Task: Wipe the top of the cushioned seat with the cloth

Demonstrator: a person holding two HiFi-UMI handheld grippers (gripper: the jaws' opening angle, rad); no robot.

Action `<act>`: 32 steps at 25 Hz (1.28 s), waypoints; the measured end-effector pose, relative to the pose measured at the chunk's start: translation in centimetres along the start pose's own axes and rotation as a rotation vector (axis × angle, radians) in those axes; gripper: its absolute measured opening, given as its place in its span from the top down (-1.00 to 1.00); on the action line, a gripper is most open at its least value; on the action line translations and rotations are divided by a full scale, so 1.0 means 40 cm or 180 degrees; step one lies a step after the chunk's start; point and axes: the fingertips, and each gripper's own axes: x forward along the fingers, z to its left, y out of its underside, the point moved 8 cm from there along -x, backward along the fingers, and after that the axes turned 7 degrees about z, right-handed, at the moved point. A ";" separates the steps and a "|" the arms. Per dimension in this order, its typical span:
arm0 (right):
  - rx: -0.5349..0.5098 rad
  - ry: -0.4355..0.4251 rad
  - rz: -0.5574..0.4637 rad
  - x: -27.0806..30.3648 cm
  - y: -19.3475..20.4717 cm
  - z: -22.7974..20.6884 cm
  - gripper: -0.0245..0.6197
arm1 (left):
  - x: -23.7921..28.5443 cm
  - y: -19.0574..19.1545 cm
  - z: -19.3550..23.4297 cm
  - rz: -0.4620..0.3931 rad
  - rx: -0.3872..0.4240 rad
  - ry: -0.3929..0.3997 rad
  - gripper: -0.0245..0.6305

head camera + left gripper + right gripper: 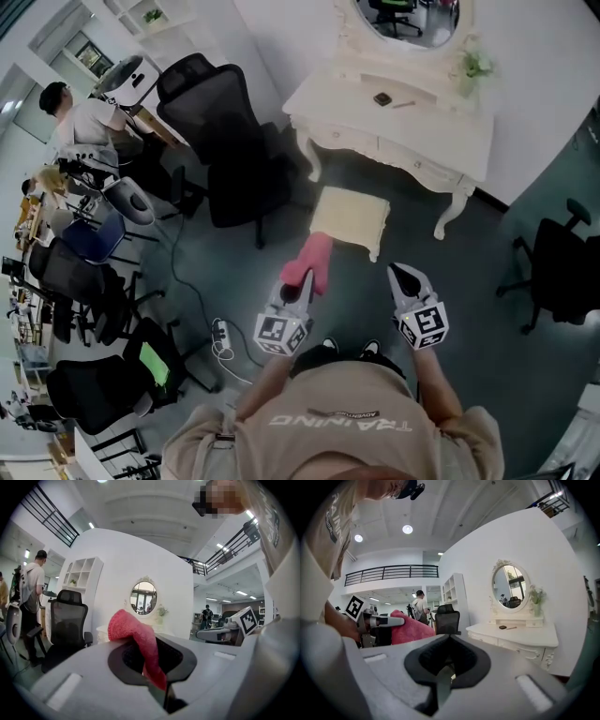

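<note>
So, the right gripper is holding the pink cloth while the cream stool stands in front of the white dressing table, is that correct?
Not quite: it is the left gripper that holds the pink cloth, as the left gripper view shows; the right gripper is shut on nothing. The cream stool does stand in front of the white dressing table.

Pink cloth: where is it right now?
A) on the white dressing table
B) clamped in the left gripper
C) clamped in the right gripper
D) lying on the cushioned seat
B: the left gripper view shows the pink cloth pinched between the jaws of the left gripper, while the cushioned seat lies bare and the right gripper holds nothing.
</note>
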 end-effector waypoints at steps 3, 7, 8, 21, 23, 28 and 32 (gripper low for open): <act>0.0017 0.0006 0.0027 0.058 -0.010 0.010 0.91 | 0.018 -0.005 0.048 0.0002 0.0042 0.0056 0.83; -0.0075 0.0078 -0.0005 0.146 -0.045 0.065 0.91 | 0.030 -0.013 0.160 -0.0005 0.0096 0.0135 0.83; -0.0085 0.0105 -0.0015 0.165 -0.056 0.082 0.91 | 0.032 -0.018 0.190 0.0003 0.0097 0.0159 0.83; -0.0176 0.0440 0.0000 0.369 -0.133 0.201 0.91 | 0.097 -0.069 0.476 -0.0075 0.0223 0.0531 0.83; -0.0204 0.0445 0.0024 0.394 -0.136 0.212 0.91 | 0.100 -0.069 0.499 -0.0080 0.0243 0.0553 0.83; -0.0254 0.0434 0.0032 0.444 -0.149 0.203 0.91 | 0.127 -0.056 0.538 -0.0078 0.0216 0.0533 0.83; -0.0246 0.0446 0.0062 0.469 -0.153 0.176 0.91 | 0.152 -0.052 0.550 -0.0043 0.0168 0.0527 0.83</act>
